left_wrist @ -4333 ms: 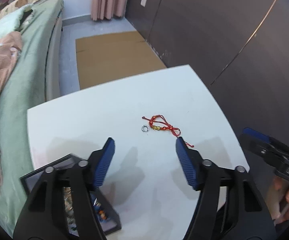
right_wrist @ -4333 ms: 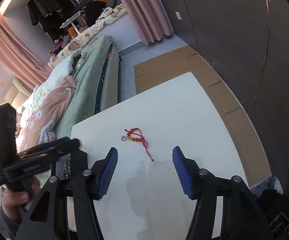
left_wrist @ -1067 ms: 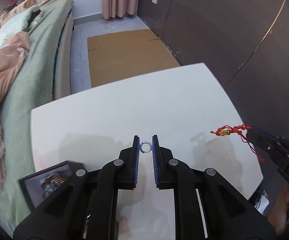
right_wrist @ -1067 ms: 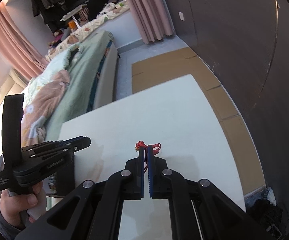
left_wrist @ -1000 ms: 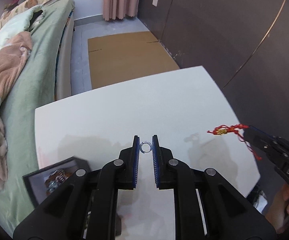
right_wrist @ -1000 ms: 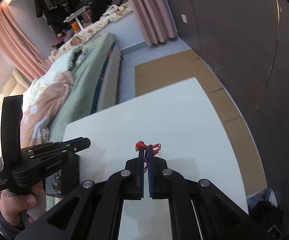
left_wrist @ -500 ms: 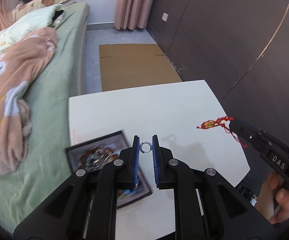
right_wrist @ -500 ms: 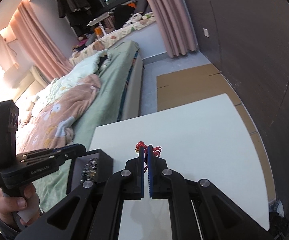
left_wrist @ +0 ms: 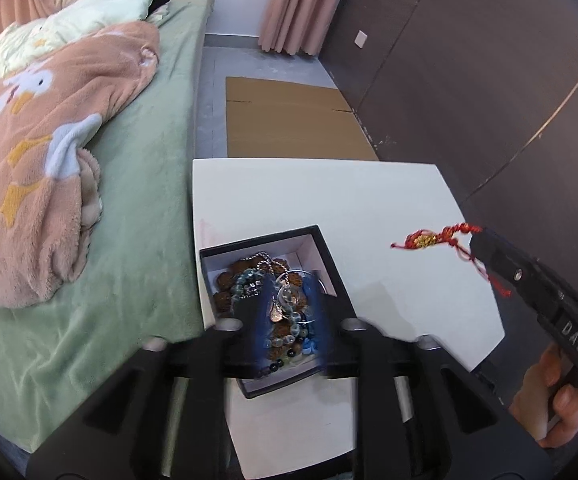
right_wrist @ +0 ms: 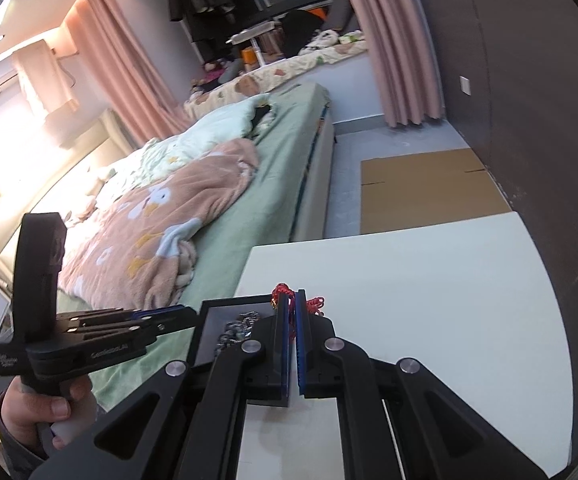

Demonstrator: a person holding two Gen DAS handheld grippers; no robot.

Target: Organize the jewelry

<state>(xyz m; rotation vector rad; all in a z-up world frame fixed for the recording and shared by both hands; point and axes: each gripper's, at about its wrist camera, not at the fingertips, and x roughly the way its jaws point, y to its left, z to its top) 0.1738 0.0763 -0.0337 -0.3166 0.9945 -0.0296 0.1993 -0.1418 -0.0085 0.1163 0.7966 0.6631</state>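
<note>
Left tool (left_wrist: pixel 289 312): hanging right over the black box, jaws opening and smeared by motion blur; nothing clearly sits between the blue pads (left_wrist: pixel 263 312), and the blur makes it hard to be sure.
Right tool (right_wrist: pixel 292 300): jaws pinched tight on the red bracelet, held up in the air above the bench.
Red bracelet (left_wrist: pixel 437 238): a knotted red cord with a gold charm, sticking out from the right tool's tip; loose ends dangle below. In the right wrist view only small red loops (right_wrist: pixel 315 304) poke out on either side of the fingers, the rest hidden behind them.
Black box (left_wrist: pixel 321 240): open, white-lined, standing at the bench's left edge beside the bed; its near corner is cut off behind the left tool's arms.
Box contents (left_wrist: pixel 249 276): a tangle of brown beads, blue-green beads and a silver ball chain; single pieces are hard to pick apart, and the middle is covered by the blurred fingers.
Bench (left_wrist: pixel 369 200): white, its far half bare; near edge hidden under the tool bodies.
Hands: the right hand (left_wrist: pixel 557 396) shows at the frame's edge as fingers on a handle; the left hand (right_wrist: pixel 45 408) grips its handle, wrist cut off.
Bed (left_wrist: pixel 141 200): green sheet with a peach blanket, running along the bench's left edge.
</note>
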